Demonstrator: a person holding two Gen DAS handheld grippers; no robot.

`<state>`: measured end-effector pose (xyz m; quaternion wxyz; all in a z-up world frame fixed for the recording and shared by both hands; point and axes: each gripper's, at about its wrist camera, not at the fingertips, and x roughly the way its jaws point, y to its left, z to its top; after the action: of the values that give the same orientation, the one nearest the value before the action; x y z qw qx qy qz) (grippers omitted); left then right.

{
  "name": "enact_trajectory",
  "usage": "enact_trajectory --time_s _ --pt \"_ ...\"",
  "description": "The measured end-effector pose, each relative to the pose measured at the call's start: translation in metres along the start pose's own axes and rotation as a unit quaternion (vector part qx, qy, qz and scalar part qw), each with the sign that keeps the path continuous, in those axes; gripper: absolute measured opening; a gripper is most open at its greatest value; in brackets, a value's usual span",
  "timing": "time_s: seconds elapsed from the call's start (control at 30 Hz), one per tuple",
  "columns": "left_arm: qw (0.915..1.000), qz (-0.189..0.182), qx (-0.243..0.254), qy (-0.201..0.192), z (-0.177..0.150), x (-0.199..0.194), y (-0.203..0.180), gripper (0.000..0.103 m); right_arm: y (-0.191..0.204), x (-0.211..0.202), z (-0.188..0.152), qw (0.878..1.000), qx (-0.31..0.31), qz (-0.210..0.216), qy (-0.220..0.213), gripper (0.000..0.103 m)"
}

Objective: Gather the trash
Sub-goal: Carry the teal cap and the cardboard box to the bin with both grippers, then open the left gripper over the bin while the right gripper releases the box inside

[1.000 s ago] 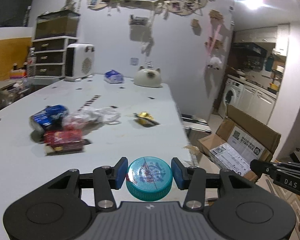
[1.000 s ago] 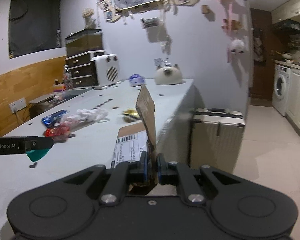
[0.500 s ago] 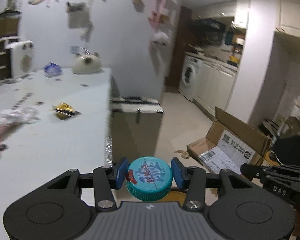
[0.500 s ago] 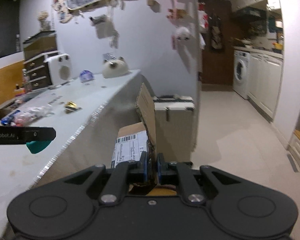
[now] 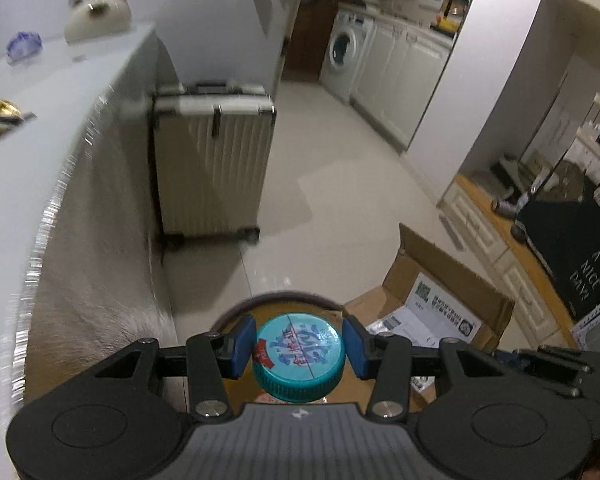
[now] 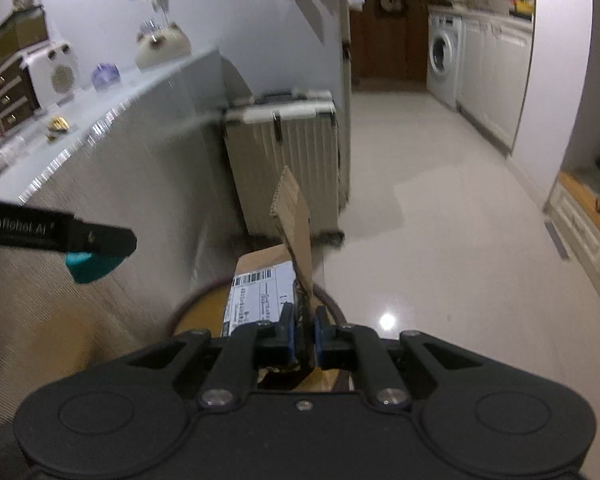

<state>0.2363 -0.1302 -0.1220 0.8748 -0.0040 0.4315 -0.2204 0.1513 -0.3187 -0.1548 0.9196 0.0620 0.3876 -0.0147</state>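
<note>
The left gripper (image 5: pixel 299 346) pinches a teal bottle cap (image 5: pixel 299 354) by its rim, one blue finger pad on each side, the printed top facing the camera; the print is blue and white characters with a small red mark, too small to read with confidence. The right gripper (image 6: pixel 303 340) has its fingers pressed together on the edge of a flap of a cardboard box (image 6: pixel 296 220), which stands up and away from the fingers with its long edge pointing forward. Under both grippers shows the dark round rim of a bin (image 5: pixel 284 300) with a yellowish inside, set on the floor close to the side of the tabletop (image 5: pixel 40 140). The cap sits directly over that opening, so the coming drop looks to turn on spreading the left fingers where they are; the box lies partly across the same rim, just right of the cap, and being wider than the cap it may need tipping along its length to go in. The left gripper's side reads "GenRobot.AI" in the right wrist view. The box bears a white shipping label (image 6: pixel 260 292) with a barcode and printed lines, not readable. A chalkboard (image 5: pixel 592 264) at the right edge reads "HAVE A NICE DAY". A gold wrapper (image 5: pixel 0 114) remains on the tabletop, well apart from both hands.
</note>
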Motion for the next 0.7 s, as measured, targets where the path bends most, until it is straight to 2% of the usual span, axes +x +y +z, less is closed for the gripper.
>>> enact_trajectory --time_s 0.13,0.33,0.7 --pt "0.9994 0.002 0.006 0.034 0.007 0.033 0.000 0.048 -0.001 0.025 -0.010 0.999 0.004 -0.004 0.038 0.010" --pt "0.9979 -0.005 -0.004 0.065 0.009 0.064 0.012 0.048 0.003 0.052 -0.017 0.996 0.011 -0.008 0.090 0.010" --pt "0.9946 -0.007 -0.031 0.098 0.015 0.093 0.030 0.049 0.018 0.097 -0.014 0.984 0.027 -0.001 0.176 0.011"
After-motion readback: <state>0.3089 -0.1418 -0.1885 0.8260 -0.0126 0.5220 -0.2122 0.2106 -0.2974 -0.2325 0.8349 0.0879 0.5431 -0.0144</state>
